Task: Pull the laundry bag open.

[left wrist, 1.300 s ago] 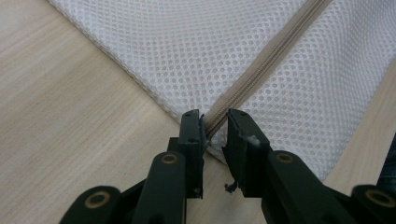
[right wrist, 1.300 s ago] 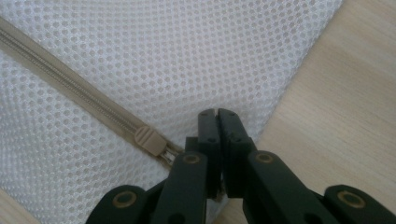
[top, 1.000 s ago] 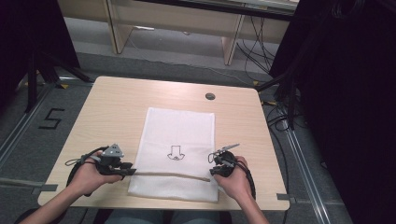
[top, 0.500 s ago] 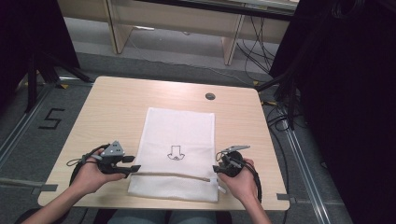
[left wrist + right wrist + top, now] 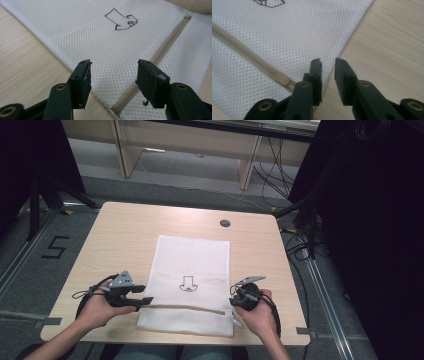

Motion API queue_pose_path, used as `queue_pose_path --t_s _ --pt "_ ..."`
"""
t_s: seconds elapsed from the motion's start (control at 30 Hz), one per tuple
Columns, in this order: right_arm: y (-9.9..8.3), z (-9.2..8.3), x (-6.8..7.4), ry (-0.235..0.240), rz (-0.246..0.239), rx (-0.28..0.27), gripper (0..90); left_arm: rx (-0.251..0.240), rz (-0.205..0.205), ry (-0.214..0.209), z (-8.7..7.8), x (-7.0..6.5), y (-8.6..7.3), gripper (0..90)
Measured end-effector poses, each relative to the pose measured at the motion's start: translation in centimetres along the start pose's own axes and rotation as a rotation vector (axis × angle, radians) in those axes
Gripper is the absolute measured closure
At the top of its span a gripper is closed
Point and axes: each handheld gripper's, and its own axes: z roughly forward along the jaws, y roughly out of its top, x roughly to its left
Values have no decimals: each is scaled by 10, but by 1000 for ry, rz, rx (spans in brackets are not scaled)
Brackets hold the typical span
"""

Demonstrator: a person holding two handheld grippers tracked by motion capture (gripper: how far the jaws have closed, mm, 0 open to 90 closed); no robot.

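Observation:
A white mesh bag [image 5: 192, 265] lies flat on the wooden table [image 5: 125, 235], with a drawn arrow [image 5: 188, 283] and a beige zipper [image 5: 185, 307] across its near end. My left gripper [image 5: 145, 295] sits at the bag's left edge by the zipper's end. Its jaws have just been opening and stand wide apart over the mesh [image 5: 82, 32] and zipper [image 5: 165, 47], gripping nothing; left gripper [image 5: 113, 68]. My right gripper [image 5: 234, 301] is at the bag's right edge near the zipper pull [image 5: 282, 80]. Its jaws have just been closing to a narrow gap with nothing between them; right gripper [image 5: 328, 62].
A round cable hole [image 5: 225, 223] is in the table's far right part. Bare wood lies on both sides of the bag. Wooden shelving legs [image 5: 247, 167] and cables [image 5: 300, 245] stand beyond and right of the table. A "5" [image 5: 55, 247] is marked on the floor at left.
The left gripper's jaws have spread wider at the bag's left edge. The right gripper has shifted slightly outward and its jaws have narrowed. The bag has stayed put.

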Motion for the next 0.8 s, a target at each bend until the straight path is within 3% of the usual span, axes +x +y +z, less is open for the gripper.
queue_pose_path --t_s 0.07,0.1,0.17,0.2,0.23,0.27,0.33,0.43,0.47,0.53,0.6,0.67,0.7,0.73,0.77,0.8 --pt "-1 -9 3 14 -3 41 900 -4 3 -5 1 -3 1 475" --pt "-1 -9 3 14 -3 41 900 -4 30 -8 1 -3 2 475" --pt "-2 -12 7 31 10 71 900 -15 49 -10 1 -6 3 485" --pt "-2 -12 8 49 5 75 900 -17 37 -24 1 -8 2 487" --pt "-3 -12 12 63 16 98 900 -8 67 -24 1 -7 2 489" --pt "-4 -12 15 75 30 130 900 -10 61 -29 1 -8 0 492" --pt "-4 -11 16 83 30 137 900 -1 73 -32 1 -8 0 493" --pt "-3 -6 19 94 20 157 900 -16 70 -30 1 -8 0 496" --pt "-3 -6 19 94 20 157 900 -16 47 -32 1 -9 0 496" --pt "-3 -4 18 101 38 164 900 -17 72 -29 2 -8 1 497" --pt "-2 1 15 93 97 192 900 -28 42 -42 3 -10 1 511" --pt "-3 5 12 102 88 193 900 -24 60 -57 3 -11 3 512" --pt "-3 6 12 104 110 212 900 -24 60 -57 3 -11 3 512" --pt "-3 9 11 109 95 206 900 -45 48 -56 5 -12 3 513" --pt "-3 9 11 109 95 206 900 -43 73 -59 5 -12 3 513" --pt "-2 10 12 103 118 228 900 -38 44 -59 5 -14 3 515"
